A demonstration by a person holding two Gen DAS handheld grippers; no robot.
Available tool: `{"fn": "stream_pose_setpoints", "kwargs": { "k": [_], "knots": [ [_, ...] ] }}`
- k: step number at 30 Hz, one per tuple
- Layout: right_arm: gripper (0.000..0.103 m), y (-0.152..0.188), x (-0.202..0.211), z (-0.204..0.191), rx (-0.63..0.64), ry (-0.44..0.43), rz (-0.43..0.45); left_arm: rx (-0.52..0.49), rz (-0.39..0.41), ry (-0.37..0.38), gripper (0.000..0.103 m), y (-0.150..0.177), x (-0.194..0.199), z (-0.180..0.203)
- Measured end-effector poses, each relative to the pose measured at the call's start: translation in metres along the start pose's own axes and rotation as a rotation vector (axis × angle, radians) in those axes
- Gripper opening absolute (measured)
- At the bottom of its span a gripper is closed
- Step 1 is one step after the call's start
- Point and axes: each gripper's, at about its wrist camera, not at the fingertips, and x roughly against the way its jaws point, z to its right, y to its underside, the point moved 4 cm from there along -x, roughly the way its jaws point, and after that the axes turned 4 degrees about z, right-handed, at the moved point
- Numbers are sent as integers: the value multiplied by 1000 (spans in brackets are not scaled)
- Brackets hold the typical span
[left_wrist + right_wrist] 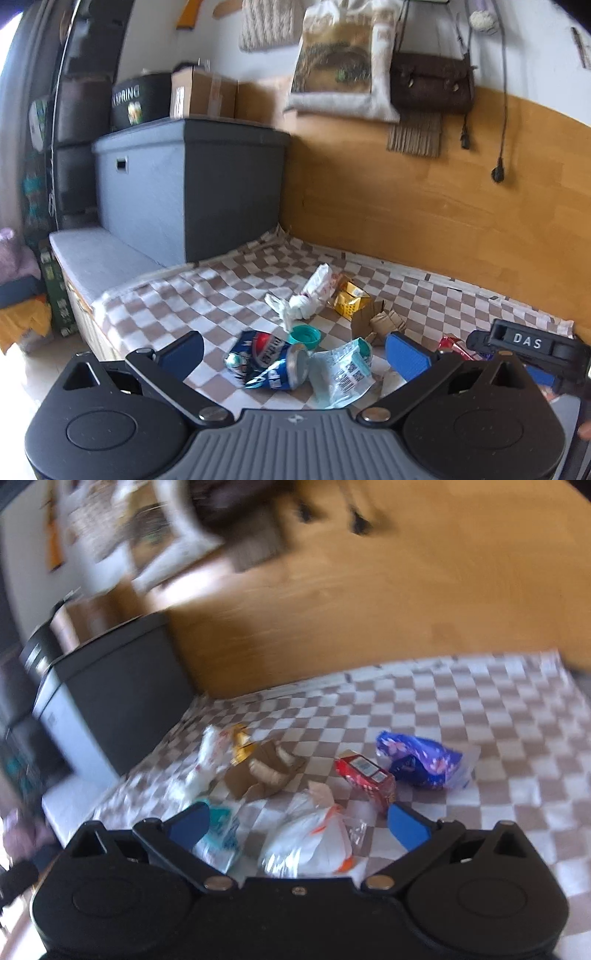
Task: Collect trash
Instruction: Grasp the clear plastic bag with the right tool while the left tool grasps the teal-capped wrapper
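Trash lies scattered on a checkered cloth [207, 291]. In the left wrist view, my left gripper [295, 354] is open over a crushed blue can [266, 363], a pale green wrapper [341, 373] and a teal cap [304, 336]. Farther off lie a white wrapper [314, 295], a yellow carton [349, 297] and torn cardboard [380, 321]. The right gripper's body [524, 347] shows at the right edge. In the blurred right wrist view, my right gripper [299, 823] is open above a clear plastic bag [314, 842]. A red box [365, 775] and a blue wrapper [421, 757] lie beyond it.
A grey storage box [184, 188] stands at the cloth's far left, with a black box [140, 99] and a cardboard box [203, 94] on top. A wooden wall panel [424, 199] runs behind, with bags [430, 81] hanging above. The bench edge [85, 295] drops off at the left.
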Motion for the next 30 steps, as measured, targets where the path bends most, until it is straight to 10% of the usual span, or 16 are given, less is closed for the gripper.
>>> {"fn": "stream_pose_setpoints", "kwargs": {
  "k": [7, 13, 30],
  "knots": [
    [63, 17, -39, 49, -347, -163, -56, 9, -73, 41, 102, 8, -58, 20],
    [44, 40, -61, 67, -557, -310, -176, 53, -182, 98, 78, 21, -106, 39],
    [38, 63, -103, 65, -755, -244, -234, -84, -369, 28, 55, 42, -189, 66]
  ]
}}
